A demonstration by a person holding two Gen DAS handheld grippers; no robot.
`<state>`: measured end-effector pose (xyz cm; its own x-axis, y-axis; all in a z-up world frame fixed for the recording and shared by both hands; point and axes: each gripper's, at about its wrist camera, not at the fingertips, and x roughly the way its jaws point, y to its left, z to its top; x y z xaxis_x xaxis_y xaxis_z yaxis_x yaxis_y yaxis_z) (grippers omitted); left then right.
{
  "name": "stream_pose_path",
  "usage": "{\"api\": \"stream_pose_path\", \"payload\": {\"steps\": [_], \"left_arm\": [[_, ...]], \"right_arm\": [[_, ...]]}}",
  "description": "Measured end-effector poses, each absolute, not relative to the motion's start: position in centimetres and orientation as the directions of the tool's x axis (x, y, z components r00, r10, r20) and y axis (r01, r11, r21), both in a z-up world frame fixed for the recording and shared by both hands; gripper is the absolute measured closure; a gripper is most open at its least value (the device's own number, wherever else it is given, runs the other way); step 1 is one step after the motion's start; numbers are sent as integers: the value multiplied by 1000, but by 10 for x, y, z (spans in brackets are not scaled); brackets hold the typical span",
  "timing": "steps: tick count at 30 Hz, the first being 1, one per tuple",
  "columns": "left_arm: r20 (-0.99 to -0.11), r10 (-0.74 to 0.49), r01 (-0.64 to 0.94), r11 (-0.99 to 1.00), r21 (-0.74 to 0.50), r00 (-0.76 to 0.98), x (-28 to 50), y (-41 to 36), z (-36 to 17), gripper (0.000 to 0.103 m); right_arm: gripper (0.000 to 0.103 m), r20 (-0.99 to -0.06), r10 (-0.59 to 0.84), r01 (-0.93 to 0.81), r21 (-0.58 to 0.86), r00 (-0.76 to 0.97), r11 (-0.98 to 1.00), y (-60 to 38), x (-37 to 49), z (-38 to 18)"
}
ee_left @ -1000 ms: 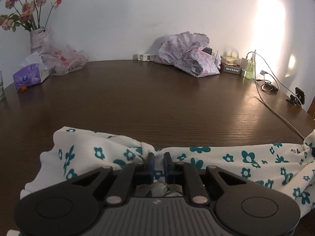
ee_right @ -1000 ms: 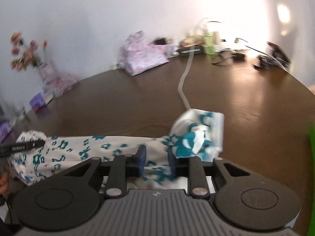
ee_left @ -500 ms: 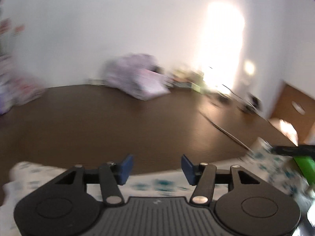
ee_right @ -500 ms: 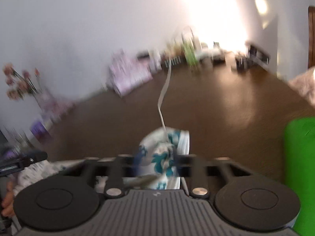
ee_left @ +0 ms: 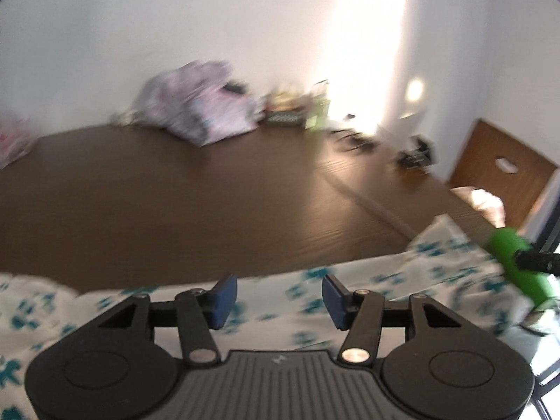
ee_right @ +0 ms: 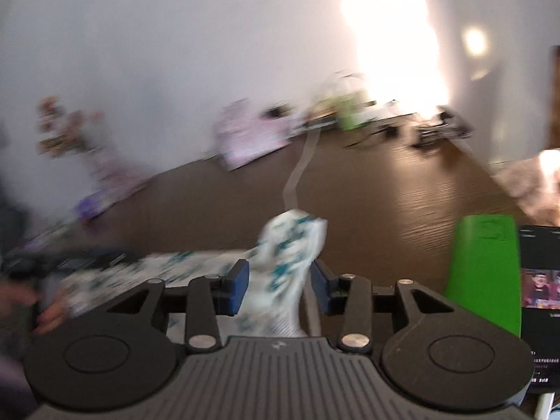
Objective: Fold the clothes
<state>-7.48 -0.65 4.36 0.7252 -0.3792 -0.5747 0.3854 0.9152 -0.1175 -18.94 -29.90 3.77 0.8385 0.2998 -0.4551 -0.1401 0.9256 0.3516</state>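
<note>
Left gripper (ee_left: 279,296) gapes empty above the floral garment (ee_left: 385,280). Right gripper (ee_right: 280,287), jaws just opening, straddles a loose bunch; withdraw cleanly, without snagging cloth.

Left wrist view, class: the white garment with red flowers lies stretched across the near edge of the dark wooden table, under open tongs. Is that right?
Not quite. The flowers on the white garment are teal, not red, as the left wrist view shows. The rest holds: it lies stretched across the near edge of the dark wooden table, under the open left tongs.
</note>
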Motion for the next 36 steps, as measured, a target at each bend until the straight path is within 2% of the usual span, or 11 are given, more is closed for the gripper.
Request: {"api": "stream_pose_path", "payload": {"steps": [6, 11, 16, 23, 24, 27, 31, 33, 34, 35, 36], "left_arm": [[-576, -479, 511, 851, -120, 663, -79, -56, 33, 51], [-593, -486, 545, 833, -93, 641, -83, -71, 20, 51], [-594, -501, 516, 841, -162, 629, -80, -59, 9, 51], [-574, -489, 541, 836, -93, 656, -88, -64, 5, 50], [-574, -490, 544, 834, -90, 656, -89, -65, 5, 50], [-572, -496, 554, 828, -86, 653, -90, -65, 4, 50], [-571, -494, 554, 829, -80, 656, -91, -65, 4, 50], [-549, -528, 557, 820, -133, 648, -91, -54, 14, 61], [-478, -583, 559, 802, -209, 657, -93, -33, 27, 62], [-399, -630, 563, 776, -285, 666, -94, -11, 41, 57], [-331, -646, 551, 762, -341, 688, -94, 13, 55, 43]], "right_arm": [[63, -527, 526, -309, 447, 668, 840, -288, -203, 28], [60, -569, 448, -137, 505, 689, 852, -284, -199, 6], [54, -492, 434, -100, 567, 755, 818, -279, -192, 1], [54, -475, 375, -46, 571, 796, 820, -272, -167, 2], [55, -483, 356, -30, 560, 800, 828, -273, -160, 1], [79, -511, 297, 11, 514, 806, 857, -265, -152, -2], [86, -509, 240, -7, 417, 827, 909, -250, -149, 6], [86, -490, 220, -39, 352, 843, 935, -241, -151, 15], [86, -480, 210, -54, 318, 852, 946, -237, -151, 20], [86, -452, 209, -87, 277, 867, 957, -230, -154, 28], [86, -420, 218, -131, 226, 881, 965, -221, -156, 37]]}}
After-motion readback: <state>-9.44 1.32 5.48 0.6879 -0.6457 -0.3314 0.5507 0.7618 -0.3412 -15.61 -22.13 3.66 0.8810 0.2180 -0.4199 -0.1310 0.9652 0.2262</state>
